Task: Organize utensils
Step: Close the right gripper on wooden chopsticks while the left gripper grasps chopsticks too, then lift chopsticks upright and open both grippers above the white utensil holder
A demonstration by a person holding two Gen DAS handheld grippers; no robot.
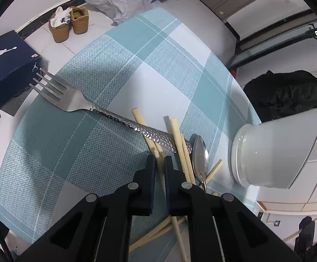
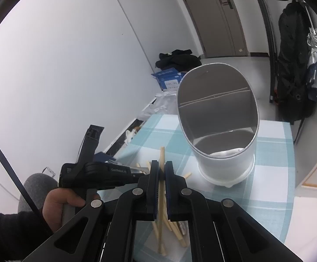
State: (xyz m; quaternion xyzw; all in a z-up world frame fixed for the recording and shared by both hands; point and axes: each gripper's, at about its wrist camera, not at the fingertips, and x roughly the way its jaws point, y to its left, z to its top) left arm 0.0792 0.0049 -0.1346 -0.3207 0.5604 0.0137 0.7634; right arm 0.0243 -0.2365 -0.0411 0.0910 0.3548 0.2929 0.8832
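while divided holder (image 2: pixel 218 118) empty (white, tilted), both grippers (image 1: pixel 159 161) (image 2: pixel 162 167) clenched on chopsticks (image 1: pixel 158 152)

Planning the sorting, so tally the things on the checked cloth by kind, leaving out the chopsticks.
Fork: 1
Spoon: 1
White holder: 1
Total: 3

Both wrist views look down close over the table (image 1: pixel 119 61), sharing the chopsticks (image 1: pixel 178 139).
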